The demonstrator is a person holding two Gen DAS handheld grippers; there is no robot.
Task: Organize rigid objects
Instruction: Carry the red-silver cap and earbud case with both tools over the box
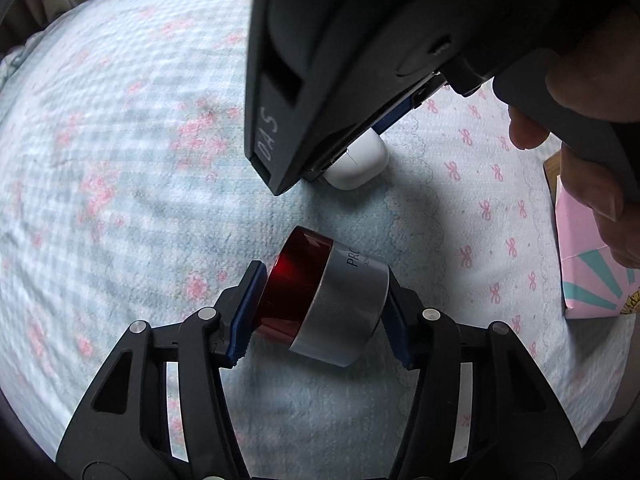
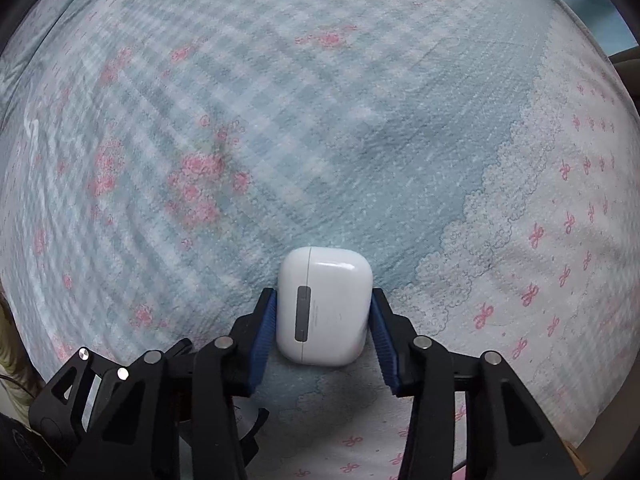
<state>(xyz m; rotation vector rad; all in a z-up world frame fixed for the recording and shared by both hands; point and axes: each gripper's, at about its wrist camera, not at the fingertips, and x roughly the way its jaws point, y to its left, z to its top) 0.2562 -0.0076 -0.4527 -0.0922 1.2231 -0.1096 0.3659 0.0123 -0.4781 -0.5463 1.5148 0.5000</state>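
Observation:
A round jar (image 1: 320, 300) with a dark red lid and a silver body lies on its side on the bedspread. My left gripper (image 1: 320, 312) is shut on it, blue pads pressing the lid end and the silver end. A white earbud case (image 2: 324, 308) lies on the same cloth. My right gripper (image 2: 324, 316) is shut on the case, one blue pad on each flank. In the left wrist view the right gripper's black body stands just beyond the jar, and the earbud case (image 1: 360, 164) shows under it, held by a hand (image 1: 592, 184).
A light blue bedspread (image 2: 280, 120) with pink flowers and bows covers the whole surface. A pink and teal box (image 1: 588, 276) lies at the right edge in the left wrist view.

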